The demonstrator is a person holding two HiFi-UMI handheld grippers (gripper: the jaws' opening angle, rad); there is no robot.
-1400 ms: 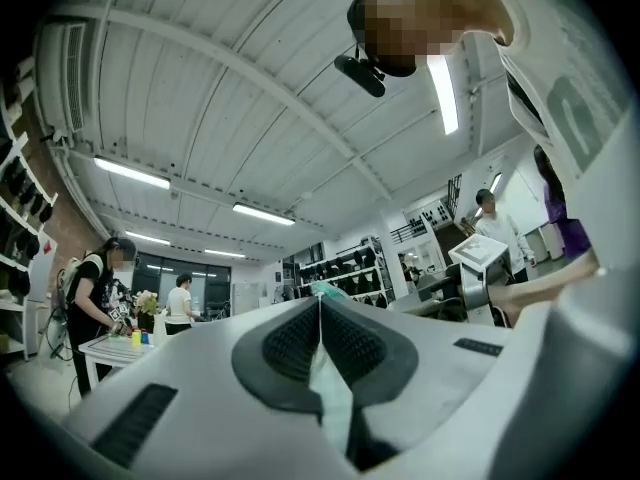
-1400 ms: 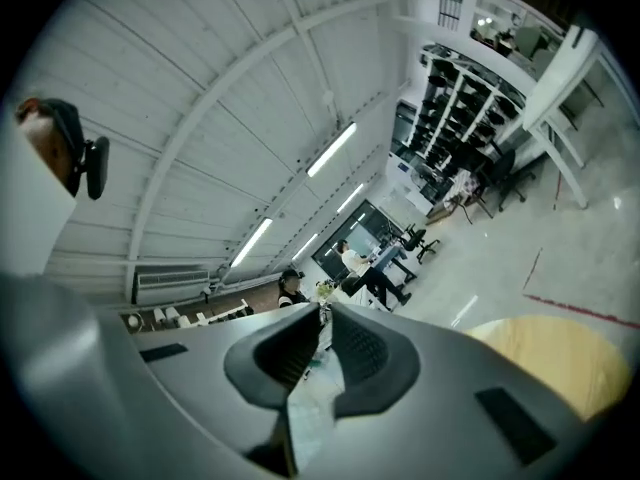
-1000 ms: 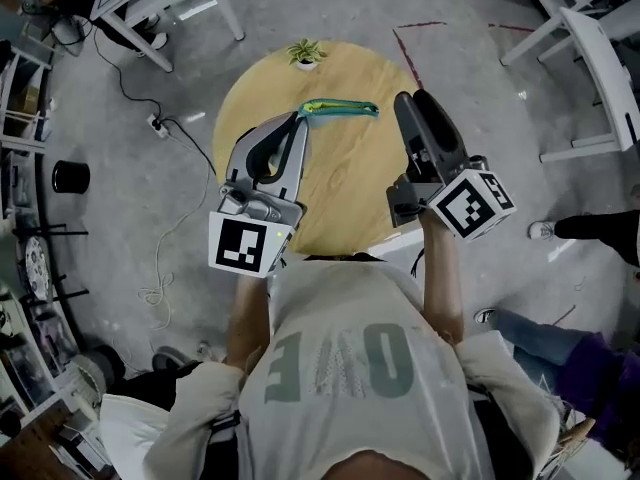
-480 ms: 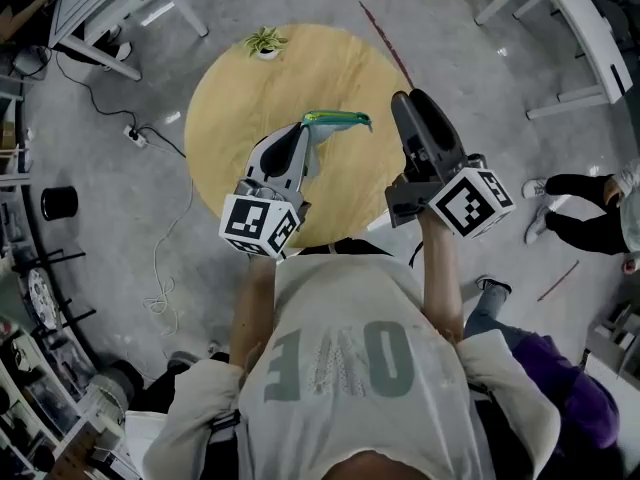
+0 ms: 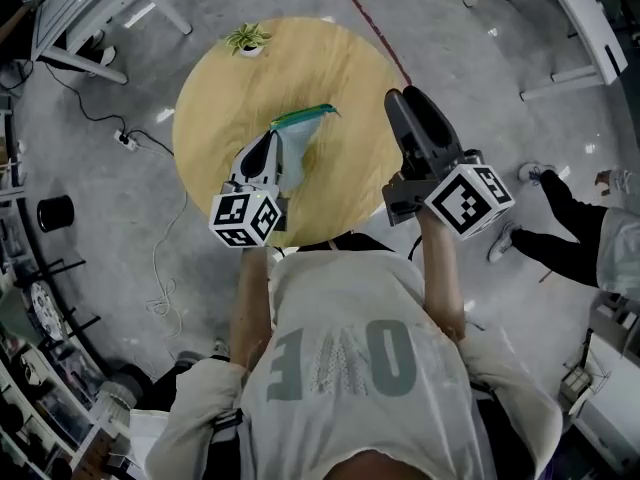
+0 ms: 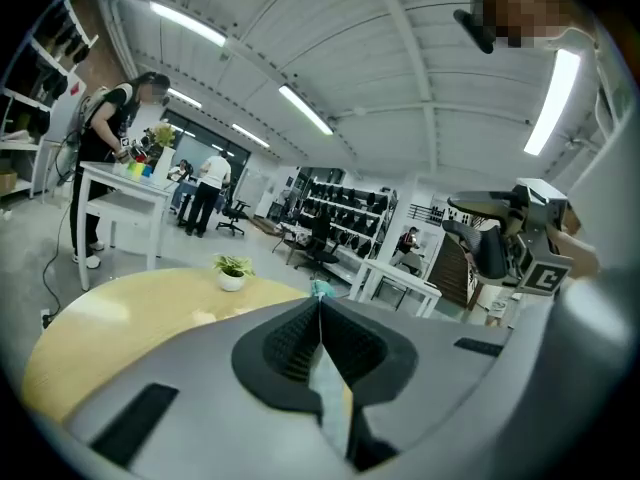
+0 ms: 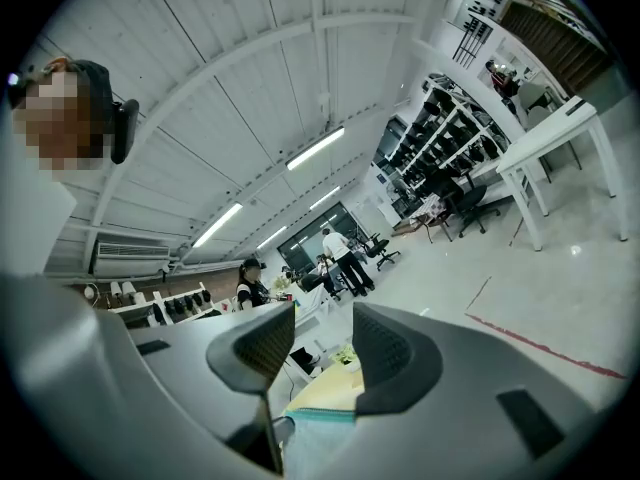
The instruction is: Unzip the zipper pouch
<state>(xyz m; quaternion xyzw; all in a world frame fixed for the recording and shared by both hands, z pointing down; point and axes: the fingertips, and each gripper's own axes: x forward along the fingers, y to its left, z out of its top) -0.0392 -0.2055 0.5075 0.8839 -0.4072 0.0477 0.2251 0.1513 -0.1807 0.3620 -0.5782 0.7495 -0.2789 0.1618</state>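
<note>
Down toward the tabletop since a second ago, your left gripper (image 5: 277, 146) has carried the pouch with it, while your right gripper (image 5: 405, 103) has shifted only slightly.

The round, pale wooden table (image 5: 225, 98) fills the middle of the head view, on a grey concrete floor. Your right gripper hovers over the table's right edge. Its jaws stand apart with nothing pressed between them, as the right gripper view (image 7: 320, 338) shows. Your left gripper sits over the near half of the table, its marker cube toward you. Its jaws are closed tight (image 6: 318, 313) on a thin edge of the translucent zipper pouch with a teal zip band (image 5: 300, 133).

The pouch stands out beyond those closed jaws above the middle of the table, its teal band on the far side. Whether it touches the wood cannot be told. In the right gripper view the teal band (image 7: 320, 415) shows low, just below the open jaws. A small green plant in a white pot (image 5: 245, 40) stands at the table's far edge, well apart from the pouch.
</note>
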